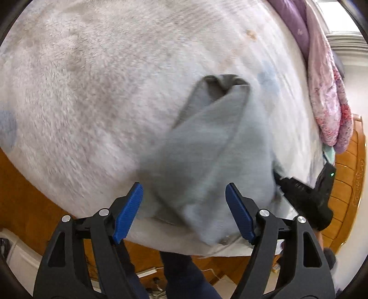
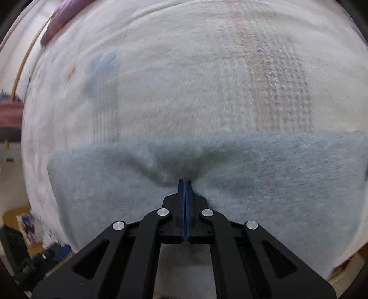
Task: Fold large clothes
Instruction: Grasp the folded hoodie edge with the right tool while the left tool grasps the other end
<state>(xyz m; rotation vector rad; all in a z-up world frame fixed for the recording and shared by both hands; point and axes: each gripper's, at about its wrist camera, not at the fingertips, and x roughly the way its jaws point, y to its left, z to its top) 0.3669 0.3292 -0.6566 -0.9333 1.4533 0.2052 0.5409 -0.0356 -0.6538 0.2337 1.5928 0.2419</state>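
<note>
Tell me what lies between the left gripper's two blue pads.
In the left wrist view, the grey garment hangs between the open left gripper's pads, untouched by either, over the white fleece blanket.

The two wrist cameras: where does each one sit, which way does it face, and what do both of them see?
Left wrist view: on the left gripper, facing steeply down past its open blue pads at the grey garment on the white fleece blanket; the right gripper and the person's dark trouser leg show.
Right wrist view: on the right gripper, facing down, jaws shut on a pinch of the grey garment; no body part shows.
Shared: grey garment, white fleece blanket, purple bedding.
</note>
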